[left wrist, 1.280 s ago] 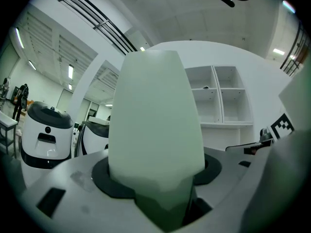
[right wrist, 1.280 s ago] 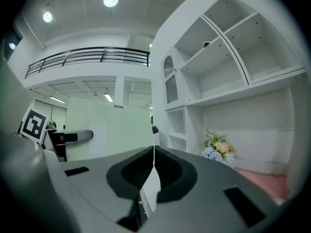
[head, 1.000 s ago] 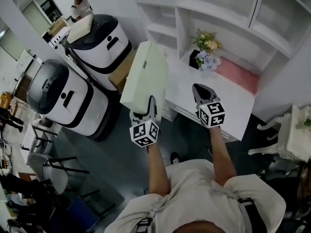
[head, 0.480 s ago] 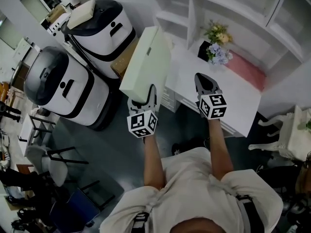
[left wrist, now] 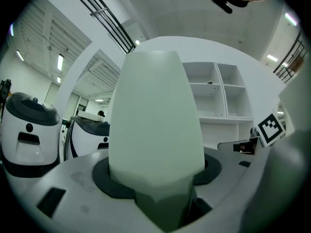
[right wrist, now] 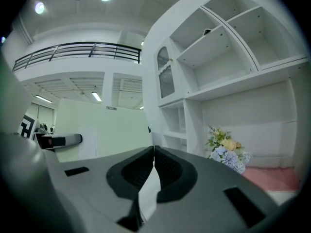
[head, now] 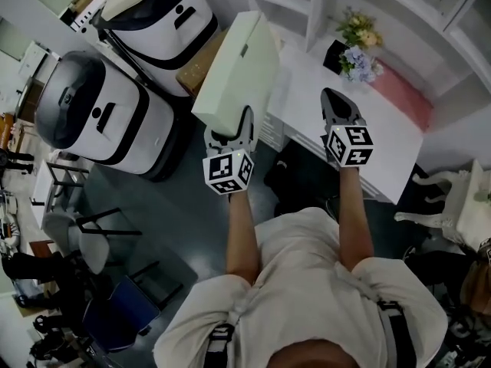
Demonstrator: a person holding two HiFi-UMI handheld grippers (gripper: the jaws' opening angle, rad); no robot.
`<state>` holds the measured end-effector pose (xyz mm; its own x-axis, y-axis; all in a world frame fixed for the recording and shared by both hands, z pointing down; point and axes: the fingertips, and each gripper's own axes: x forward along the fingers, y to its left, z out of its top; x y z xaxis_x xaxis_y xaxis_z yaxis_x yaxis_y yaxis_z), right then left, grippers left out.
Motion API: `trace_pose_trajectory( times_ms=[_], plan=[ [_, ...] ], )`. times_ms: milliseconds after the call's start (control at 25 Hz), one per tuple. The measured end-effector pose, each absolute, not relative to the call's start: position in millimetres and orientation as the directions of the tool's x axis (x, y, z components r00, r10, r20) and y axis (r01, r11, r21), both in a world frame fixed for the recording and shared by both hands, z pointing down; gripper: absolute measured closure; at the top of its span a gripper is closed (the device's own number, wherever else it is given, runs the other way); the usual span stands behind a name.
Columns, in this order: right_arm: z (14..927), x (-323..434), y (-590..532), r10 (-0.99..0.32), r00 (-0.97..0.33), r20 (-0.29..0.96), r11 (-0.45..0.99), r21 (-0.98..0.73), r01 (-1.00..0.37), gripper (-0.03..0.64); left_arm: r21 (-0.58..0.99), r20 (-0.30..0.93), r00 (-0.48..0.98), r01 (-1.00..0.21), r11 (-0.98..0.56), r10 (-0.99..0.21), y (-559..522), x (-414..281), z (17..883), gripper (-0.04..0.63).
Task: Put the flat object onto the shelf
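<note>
A bunch of flowers [head: 359,44] is sitting on the white desk [head: 383,159], a pink cloth [head: 400,94] lying just beside it. Two rounded white-and-black machines [head: 100,117] are standing left of the desk.

Me: pale off-white short-sleeve tee [head: 307,290], creased across the back. Dark straps [head: 395,326] w/ buckles on both sides lower down. Arms bare below the sleeves.

L tool [head: 232,131]: grey shell w/ darker inner faces. White cube [head: 228,172] at the rear, black square markers on each visible face. R tool [head: 334,104]: same build, grey, narrowing toward the front, w/ its own marker cube [head: 350,146].

Close up, both tools have smooth light-grey moulded bodies. Black rounded pad housings [right wrist: 167,171] sit round the jaws, w/ a small dark rectangular slot [right wrist: 243,206] in the shell on either side.
</note>
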<state>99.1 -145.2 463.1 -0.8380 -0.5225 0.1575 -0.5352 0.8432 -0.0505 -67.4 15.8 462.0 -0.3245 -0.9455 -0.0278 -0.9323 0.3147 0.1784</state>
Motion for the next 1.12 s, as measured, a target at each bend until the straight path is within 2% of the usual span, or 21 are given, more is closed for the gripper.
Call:
trace_pose_trajectory(
  times_ms=[560, 720, 1120],
  plan=[
    [463, 14, -196, -0.501, -0.854, 0.143, 0.852, -0.09, -0.515, 0.548, 0.177, -0.041, -0.285, -0.945, 0.274, -0.958, -48, -124, 449, 0.321],
    [448, 0, -220, -0.519, -0.847, 0.12, 0.844, -0.089, -0.529, 0.548, 0.13, -0.036, -0.264, -0.958, 0.257, -0.964, -76, -137, 440, 0.319],
    [439, -28, -268, -0.551, -0.826, 0.117, 0.822, -0.091, -0.562, 0.548, 0.197, -0.059, -0.227, -0.957, 0.212, -0.972, -130, -178, 429, 0.321]
  ],
)
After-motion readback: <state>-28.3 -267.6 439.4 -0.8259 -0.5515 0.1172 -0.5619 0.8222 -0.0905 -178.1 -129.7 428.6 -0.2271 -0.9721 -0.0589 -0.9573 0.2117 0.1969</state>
